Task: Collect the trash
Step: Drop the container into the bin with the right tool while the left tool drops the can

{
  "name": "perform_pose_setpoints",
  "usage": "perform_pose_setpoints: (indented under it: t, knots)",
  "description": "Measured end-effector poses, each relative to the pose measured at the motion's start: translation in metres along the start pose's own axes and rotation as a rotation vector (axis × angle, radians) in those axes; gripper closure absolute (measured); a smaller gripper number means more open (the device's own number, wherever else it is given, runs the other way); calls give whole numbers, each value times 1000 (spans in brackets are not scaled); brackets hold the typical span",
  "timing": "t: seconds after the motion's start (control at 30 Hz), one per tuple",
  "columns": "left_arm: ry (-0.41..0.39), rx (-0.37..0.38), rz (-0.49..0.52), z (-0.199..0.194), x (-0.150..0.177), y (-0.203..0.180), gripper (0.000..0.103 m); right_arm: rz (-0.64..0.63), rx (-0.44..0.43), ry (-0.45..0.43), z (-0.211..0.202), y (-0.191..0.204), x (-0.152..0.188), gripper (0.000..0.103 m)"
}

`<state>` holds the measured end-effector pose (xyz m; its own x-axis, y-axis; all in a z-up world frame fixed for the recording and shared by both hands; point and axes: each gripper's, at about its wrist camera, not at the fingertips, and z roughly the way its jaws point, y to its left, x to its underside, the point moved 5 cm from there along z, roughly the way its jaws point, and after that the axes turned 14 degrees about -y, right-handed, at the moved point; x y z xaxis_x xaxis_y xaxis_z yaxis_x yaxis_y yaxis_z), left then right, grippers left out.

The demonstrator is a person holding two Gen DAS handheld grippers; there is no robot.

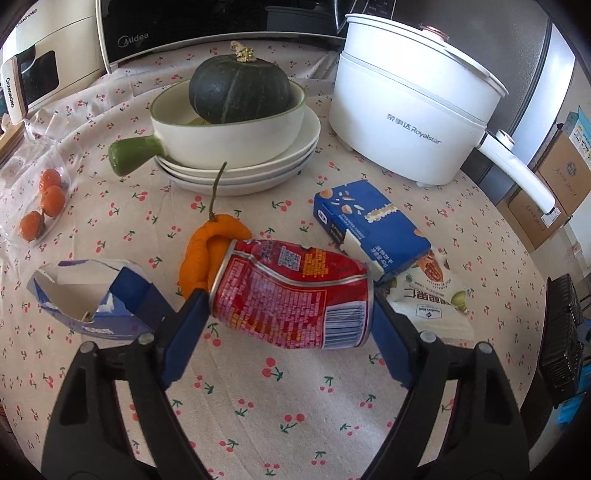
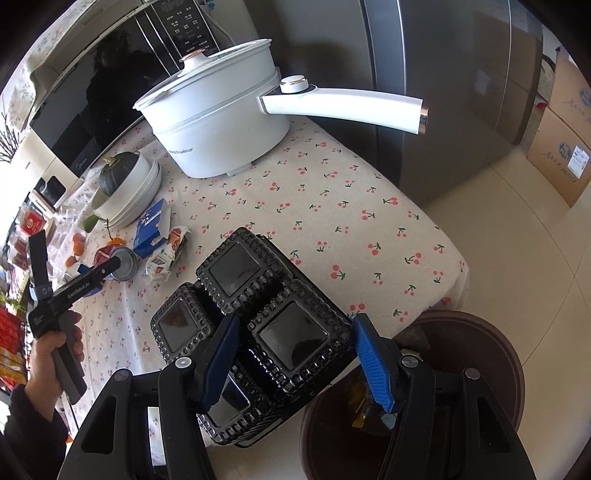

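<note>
A crushed red can (image 1: 280, 291) lies crosswise between the blue pads of my left gripper (image 1: 290, 299), which press on both its ends. Behind it lie an orange peel (image 1: 207, 251), a blue biscuit box (image 1: 369, 221) and a white nut packet (image 1: 432, 299). A torn blue carton (image 1: 88, 306) sits to the left. My right gripper (image 2: 295, 325) is shut on a black plastic compartment tray (image 2: 291, 336) at the table's near edge. A brown bin (image 2: 480, 332) holding some trash stands on the floor beside it. In the right wrist view a hand (image 2: 51, 350) holds the left gripper at the can (image 2: 123, 264).
A dark pumpkin (image 1: 236, 88) rests in a handled white bowl (image 1: 229, 136) on stacked plates. A white electric pot (image 1: 410, 110) with a long handle stands at the back right, a microwave (image 1: 221, 26) behind. Bagged small oranges (image 1: 48, 206) lie left. A fridge (image 2: 443, 92) and cardboard boxes (image 2: 561, 147) are beyond the table.
</note>
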<state>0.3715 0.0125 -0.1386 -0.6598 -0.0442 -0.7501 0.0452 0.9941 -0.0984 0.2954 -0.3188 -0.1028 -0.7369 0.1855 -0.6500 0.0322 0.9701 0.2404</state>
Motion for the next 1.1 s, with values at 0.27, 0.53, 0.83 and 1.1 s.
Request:
perform_pose_setpoints:
  t: [0.27, 0.53, 0.83, 1.1]
  knots:
    - [-33, 58, 1, -55, 16, -21, 18, -32, -15, -33, -23, 5, 6, 39]
    - [-45, 101, 19, -100, 38, -48, 18, -49, -16, -49, -46, 0, 25, 39]
    - [-21, 189, 36, -126, 68, -92, 18, -43, 15, -50, -67, -31, 53, 39]
    - [-9, 271, 113, -138, 95, -143, 18, 33, 107, -33, -81, -91, 82, 38]
